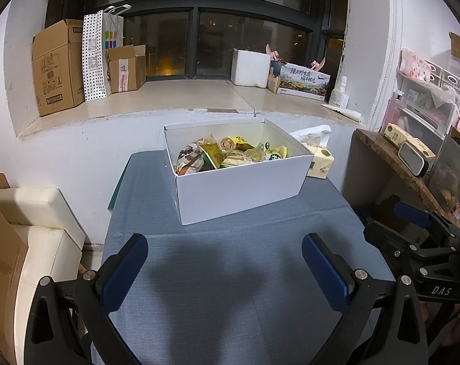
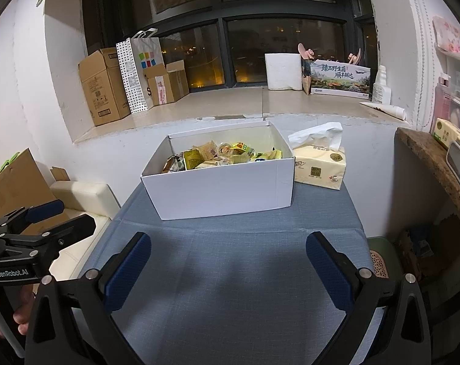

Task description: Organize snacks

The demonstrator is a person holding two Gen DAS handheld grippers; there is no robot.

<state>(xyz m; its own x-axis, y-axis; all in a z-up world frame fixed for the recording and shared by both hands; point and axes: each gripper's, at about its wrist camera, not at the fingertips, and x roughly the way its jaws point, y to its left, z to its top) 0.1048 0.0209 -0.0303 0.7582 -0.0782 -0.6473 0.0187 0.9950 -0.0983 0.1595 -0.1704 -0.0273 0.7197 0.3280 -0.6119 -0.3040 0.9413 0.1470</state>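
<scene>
Both sets of fingers spread wide and empty, left gripper (image 1: 224,269) and right gripper (image 2: 228,269) hang above the blue worktop (image 2: 230,289), squared up to the white box (image 2: 217,190) where the snacks (image 2: 220,155) sit heaped, presumably for an easy reach.

A white cardboard box (image 1: 239,191) with no lid stands on the blue tablecloth (image 1: 230,273) at the far end of the table, turned a little askew to the table edge. Inside it lies a loose heap of snacks (image 1: 230,153), mostly yellow and green wrapped packets, with 1 brown-patterned bag at the left and what may be a small clear cup on top.
</scene>
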